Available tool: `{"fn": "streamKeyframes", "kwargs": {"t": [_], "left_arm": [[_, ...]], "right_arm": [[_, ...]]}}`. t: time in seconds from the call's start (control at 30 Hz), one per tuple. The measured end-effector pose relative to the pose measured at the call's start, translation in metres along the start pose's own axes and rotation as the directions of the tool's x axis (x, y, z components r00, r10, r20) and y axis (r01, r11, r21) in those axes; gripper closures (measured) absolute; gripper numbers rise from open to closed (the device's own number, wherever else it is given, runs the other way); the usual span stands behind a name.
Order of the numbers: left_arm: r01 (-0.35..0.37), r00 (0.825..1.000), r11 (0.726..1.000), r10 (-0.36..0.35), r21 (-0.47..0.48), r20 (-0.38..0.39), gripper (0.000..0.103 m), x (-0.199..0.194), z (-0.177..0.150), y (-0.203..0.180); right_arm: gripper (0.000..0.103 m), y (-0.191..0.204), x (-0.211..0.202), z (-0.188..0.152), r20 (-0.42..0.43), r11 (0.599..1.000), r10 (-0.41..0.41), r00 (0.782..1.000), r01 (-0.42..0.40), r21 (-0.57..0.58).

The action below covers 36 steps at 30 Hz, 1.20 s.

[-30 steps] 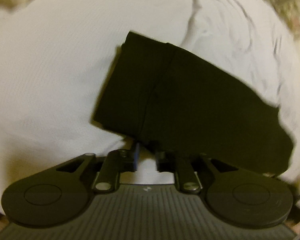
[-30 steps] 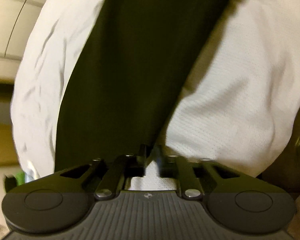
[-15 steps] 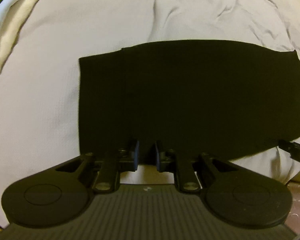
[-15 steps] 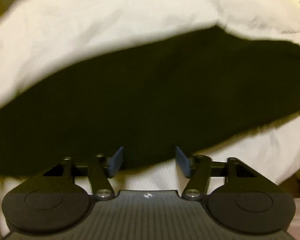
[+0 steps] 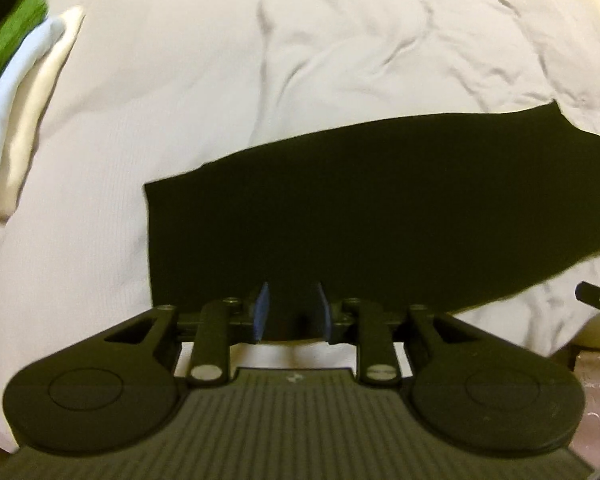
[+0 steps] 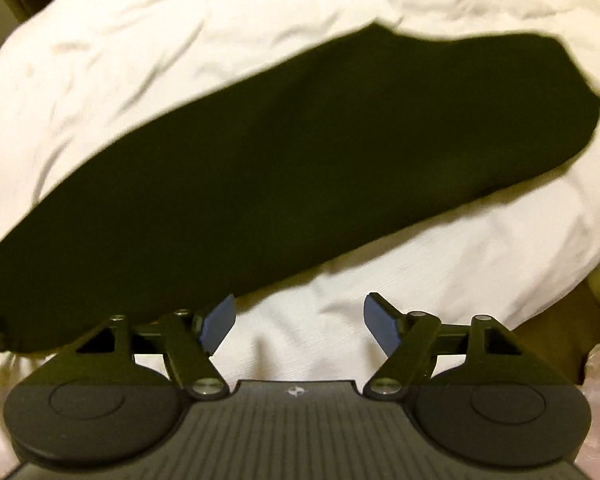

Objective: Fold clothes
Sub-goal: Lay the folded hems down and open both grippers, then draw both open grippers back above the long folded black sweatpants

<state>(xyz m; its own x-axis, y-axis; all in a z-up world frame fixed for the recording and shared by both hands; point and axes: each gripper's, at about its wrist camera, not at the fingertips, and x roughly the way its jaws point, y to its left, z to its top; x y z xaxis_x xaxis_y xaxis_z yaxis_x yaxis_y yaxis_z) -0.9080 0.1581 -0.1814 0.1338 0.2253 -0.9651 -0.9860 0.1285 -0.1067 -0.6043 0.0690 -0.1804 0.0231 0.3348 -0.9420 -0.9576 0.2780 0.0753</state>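
**Black garment laid out flat, both grippers off it**

Biggest thing first: we're working on a white bedsheet [image 5: 180, 120], rumpled and soft, so nothing under the cloth gives firm backing. Lying flat across it is the black garment [image 5: 380, 208], a long folded strip stretching off to the right in the left wrist view and running diagonally in the right wrist view [image 6: 300, 160]. It looks thin, light and floppy to us, the kind of fabric that sags the second we lift one end, so we'd say pinch it at the corners or along a short edge, one gripper per corner, and bring both up together to keep the layers from sliding apart.

Off at the left edge sits a stack of folded clothes [image 5: 16, 92], white, pale blue and green, well apart from the black piece and not in the way. The sheet wrinkles are the only real nuisance we can spot.

Our left gripper [image 5: 291, 312] sits at the garment's near edge with jaws parted a little, holding nothing we can see. Our right gripper [image 6: 299, 322] hangs over bare sheet just beside the cloth, jaws spread wide, empty.
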Motion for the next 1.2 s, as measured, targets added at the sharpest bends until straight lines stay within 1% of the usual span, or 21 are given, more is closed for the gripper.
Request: {"fn": "streamKeyframes", "kwargs": {"t": [0.03, 0.17, 0.27, 0.3, 0.37, 0.47, 0.53, 0.6, 0.7, 0.8, 0.87, 0.9, 0.93, 0.97, 1.03, 1.1, 1.2], "left_arm": [[-0.002, 1.0, 1.0, 0.002, -0.003, -0.002, 0.081, -0.001, 0.001, -0.004], [-0.008, 1.0, 0.999, 0.008, -0.039, 0.0, 0.081, -0.005, 0.006, -0.02], [-0.015, 1.0, 0.998, 0.016, -0.063, 0.018, 0.081, -0.008, 0.008, -0.04], [-0.023, 0.999, 0.997, 0.024, -0.073, 0.022, 0.081, 0.005, 0.025, -0.052], [-0.03, 0.999, 0.993, 0.034, -0.115, 0.029, 0.081, 0.013, 0.03, -0.073], [-0.037, 0.998, 0.974, 0.045, -0.224, 0.034, 0.081, 0.022, 0.02, -0.109], [-0.034, 0.998, 0.955, 0.05, -0.293, 0.049, 0.081, 0.024, 0.006, -0.137], [-0.024, 0.996, 0.939, 0.053, -0.342, 0.077, 0.081, 0.029, -0.005, -0.16], [-0.013, 0.987, 0.917, 0.075, -0.399, 0.139, 0.081, 0.035, -0.025, -0.179], [-0.025, 0.978, 0.896, 0.113, -0.443, 0.174, 0.081, 0.045, -0.041, -0.184], [-0.023, 0.97, 0.887, 0.132, -0.462, 0.205, 0.081, 0.055, -0.052, -0.18], [-0.02, 0.964, 0.887, 0.14, -0.462, 0.227, 0.081, 0.061, -0.056, -0.178], [-0.015, 0.957, 0.891, 0.145, -0.455, 0.252, 0.081, 0.07, -0.06, -0.175], [-0.009, 0.949, 0.897, 0.147, -0.443, 0.278, 0.081, 0.077, -0.064, -0.173], [0.001, 0.927, 0.91, 0.154, -0.414, 0.343, 0.081, 0.084, -0.072, -0.172], [-0.001, 0.899, 0.923, 0.169, -0.384, 0.404, 0.08, 0.088, -0.081, -0.175], [-0.026, 0.869, 0.936, 0.195, -0.352, 0.454, 0.078, 0.088, -0.091, -0.183]], "right_arm": [[0.027, -0.004, -0.005, 0.002, 0.007, 1.0, 0.002, 1.0, -0.002, 0.003], [0.027, -0.024, -0.016, 0.008, 0.026, 1.0, 0.003, 1.0, -0.003, 0.003], [0.027, -0.035, -0.024, 0.025, 0.066, 0.998, 0.005, 0.998, -0.001, -0.055], [0.026, -0.043, -0.024, 0.031, 0.069, 0.997, 0.016, 0.997, -0.01, -0.081], [0.024, -0.06, -0.023, 0.042, 0.07, 0.991, 0.037, 0.997, -0.028, -0.133], [0.024, -0.091, -0.018, 0.057, 0.061, 0.975, 0.06, 0.996, -0.046, -0.215], [0.028, -0.119, -0.012, 0.064, 0.05, 0.963, 0.062, 0.997, -0.046, -0.264], [0.029, -0.146, -0.008, 0.067, 0.052, 0.954, 0.067, 0.996, -0.049, -0.295], [0.029, -0.179, 0.006, 0.066, 0.064, 0.936, 0.082, 0.995, -0.055, -0.348], [0.03, -0.199, 0.024, 0.068, 0.091, 0.914, 0.108, 0.99, -0.063, -0.402], [0.031, -0.206, 0.045, 0.064, 0.107, 0.906, 0.125, 0.986, -0.069, -0.418], [0.031, -0.209, 0.059, 0.062, 0.107, 0.907, 0.124, 0.986, -0.069, -0.415], [0.03, -0.211, 0.083, 0.066, 0.106, 0.91, 0.124, 0.987, -0.071, -0.408], [0.029, -0.213, 0.094, 0.061, 0.115, 0.913, 0.129, 0.985, -0.073, -0.402], [0.021, -0.217, 0.104, 0.048, 0.176, 0.912, 0.15, 0.973, -0.067, -0.405], [0.014, -0.221, 0.107, 0.036, 0.239, 0.906, 0.175, 0.955, -0.061, -0.418], [0.011, -0.228, 0.11, 0.031, 0.282, 0.908, 0.216, 0.935, -0.085, -0.411]]}}
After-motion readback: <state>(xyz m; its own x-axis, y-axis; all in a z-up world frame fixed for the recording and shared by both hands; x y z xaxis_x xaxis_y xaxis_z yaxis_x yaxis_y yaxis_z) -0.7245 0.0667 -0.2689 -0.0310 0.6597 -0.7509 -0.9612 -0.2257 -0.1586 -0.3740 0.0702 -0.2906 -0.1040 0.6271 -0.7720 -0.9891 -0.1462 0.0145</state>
